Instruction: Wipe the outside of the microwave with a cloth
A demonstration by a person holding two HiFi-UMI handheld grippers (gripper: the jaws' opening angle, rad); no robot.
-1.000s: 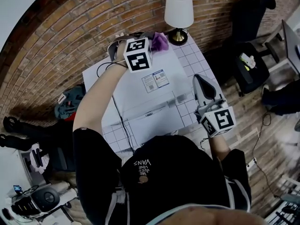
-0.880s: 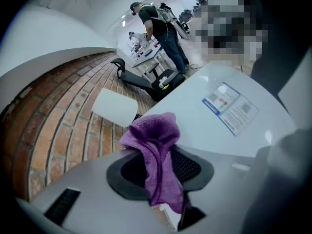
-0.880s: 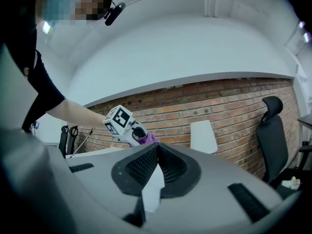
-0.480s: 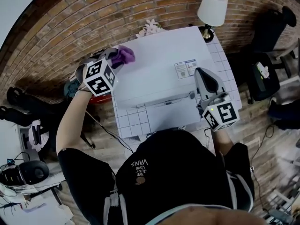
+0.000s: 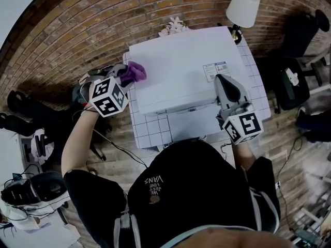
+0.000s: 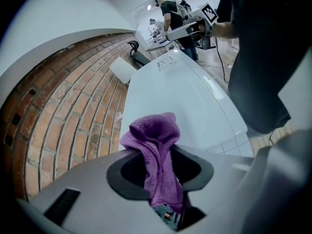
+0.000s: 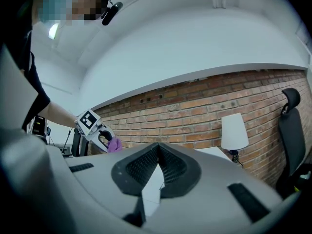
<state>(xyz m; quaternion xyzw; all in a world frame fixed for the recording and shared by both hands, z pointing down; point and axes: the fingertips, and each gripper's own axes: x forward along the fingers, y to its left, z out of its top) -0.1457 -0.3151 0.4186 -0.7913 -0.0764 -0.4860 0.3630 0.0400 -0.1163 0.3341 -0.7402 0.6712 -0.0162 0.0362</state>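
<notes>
The white microwave (image 5: 178,68) stands on a tiled table, and I look down on its top. My left gripper (image 5: 124,75) is at its left edge, shut on a bunched purple cloth (image 5: 135,71). In the left gripper view the cloth (image 6: 157,152) hangs between the jaws, just short of the microwave's top (image 6: 185,94). My right gripper (image 5: 224,80) lies over the right part of the top near a label, jaws shut with nothing between them. From the right gripper view (image 7: 157,150) I see the left gripper (image 7: 95,128) and the cloth (image 7: 115,145) far across.
A white-shaded lamp (image 5: 243,6) and pale flowers (image 5: 173,26) stand behind the microwave against the brick wall. The tiled table (image 5: 150,133) shows in front of it. A black chair (image 5: 302,32) is at the right. A cable runs down at the left.
The left gripper carried the cloth from the back of the microwave's top over to its left edge. The right gripper has stayed on the right of the top.
</notes>
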